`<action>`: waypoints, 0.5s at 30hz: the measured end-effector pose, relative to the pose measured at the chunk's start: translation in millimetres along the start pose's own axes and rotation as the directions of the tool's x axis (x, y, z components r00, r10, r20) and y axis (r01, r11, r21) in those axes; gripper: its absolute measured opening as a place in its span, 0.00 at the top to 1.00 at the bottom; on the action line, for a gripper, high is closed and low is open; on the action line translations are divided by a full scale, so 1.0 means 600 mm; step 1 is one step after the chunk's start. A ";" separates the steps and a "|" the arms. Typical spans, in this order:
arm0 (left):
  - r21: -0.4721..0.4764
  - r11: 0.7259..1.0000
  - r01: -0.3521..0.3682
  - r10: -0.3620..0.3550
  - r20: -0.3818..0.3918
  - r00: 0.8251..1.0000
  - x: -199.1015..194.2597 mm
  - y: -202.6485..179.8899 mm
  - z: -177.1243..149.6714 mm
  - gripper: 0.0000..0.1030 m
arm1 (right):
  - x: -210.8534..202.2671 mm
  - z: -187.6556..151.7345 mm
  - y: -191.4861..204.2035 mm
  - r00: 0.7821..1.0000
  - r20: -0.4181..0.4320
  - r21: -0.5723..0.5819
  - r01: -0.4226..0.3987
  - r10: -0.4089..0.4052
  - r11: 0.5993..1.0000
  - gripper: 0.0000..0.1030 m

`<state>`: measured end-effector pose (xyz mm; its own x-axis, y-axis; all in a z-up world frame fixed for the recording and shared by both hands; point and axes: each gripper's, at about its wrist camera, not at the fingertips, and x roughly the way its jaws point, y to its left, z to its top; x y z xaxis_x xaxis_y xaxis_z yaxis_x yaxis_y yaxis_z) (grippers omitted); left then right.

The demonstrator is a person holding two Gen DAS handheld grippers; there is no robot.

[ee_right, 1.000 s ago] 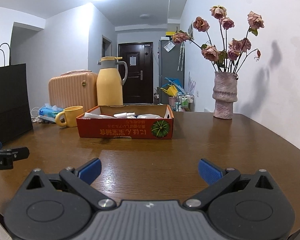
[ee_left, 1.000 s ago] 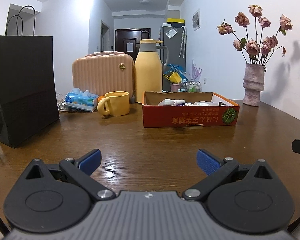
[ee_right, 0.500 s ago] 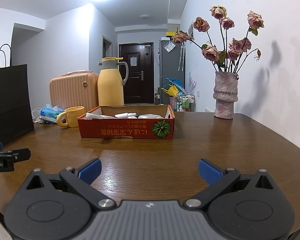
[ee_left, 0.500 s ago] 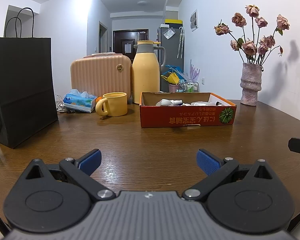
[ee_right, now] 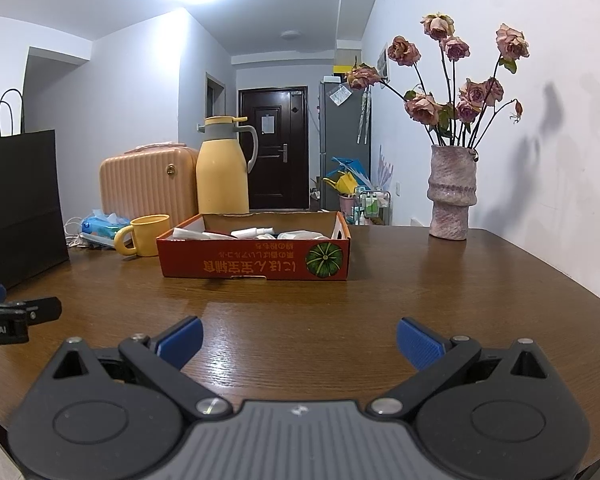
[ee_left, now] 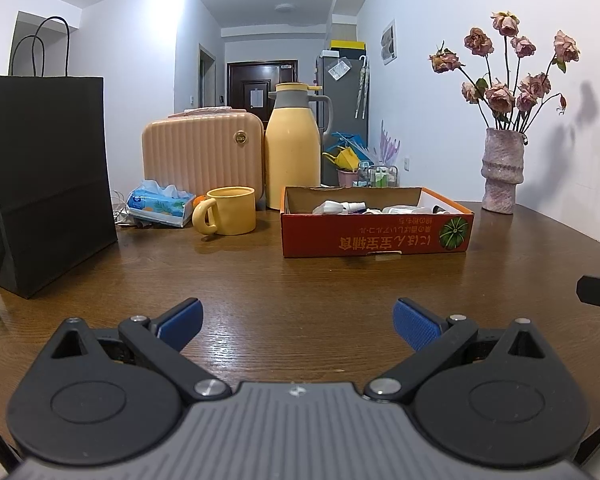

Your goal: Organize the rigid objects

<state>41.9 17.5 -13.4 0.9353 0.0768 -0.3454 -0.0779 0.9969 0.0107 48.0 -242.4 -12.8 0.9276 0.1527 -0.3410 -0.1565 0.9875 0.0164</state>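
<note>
A shallow orange cardboard box (ee_left: 376,236) (ee_right: 256,266) with a pumpkin picture stands on the brown wooden table (ee_left: 300,292). Several small white bottles and tubes (ee_left: 340,207) (ee_right: 256,233) lie inside it. My left gripper (ee_left: 298,322) is open and empty, low over the table's near edge, well short of the box. My right gripper (ee_right: 299,340) is also open and empty, low over the table, to the right of the left one. The right gripper's tip shows at the left wrist view's right edge (ee_left: 598,291). The left gripper shows at the right wrist view's left edge (ee_right: 16,318).
A yellow mug (ee_left: 228,210), a yellow thermos jug (ee_left: 294,152), a peach ribbed case (ee_left: 202,152) and a tissue pack (ee_left: 160,202) stand behind the box. A black paper bag (ee_left: 48,172) stands at left. A vase of dried roses (ee_right: 452,196) stands at back right.
Both grippers have drifted slightly, so the box and the objects behind it sit a little differently in each view. Both stay open and empty.
</note>
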 end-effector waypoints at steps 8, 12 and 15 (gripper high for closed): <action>0.000 1.000 0.002 -0.002 0.003 1.000 -0.003 0.000 0.002 0.00 | 0.000 0.001 0.003 1.000 -0.001 -0.001 0.000 0.000 1.000 0.00; 0.003 1.000 0.003 -0.003 0.004 1.000 -0.003 -0.001 0.001 0.00 | 0.001 0.002 0.005 1.000 -0.007 0.001 0.001 -0.001 1.000 0.00; 0.008 1.000 0.004 -0.004 0.005 1.000 -0.003 -0.001 0.004 0.00 | 0.002 0.004 0.006 1.000 -0.010 0.000 0.000 0.000 1.000 0.00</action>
<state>40.9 16.9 -10.6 0.9374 0.0725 -0.3407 -0.0712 0.9973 0.0163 49.4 -238.4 -11.1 0.9243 0.1522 -0.3501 -0.1563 0.9876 0.0167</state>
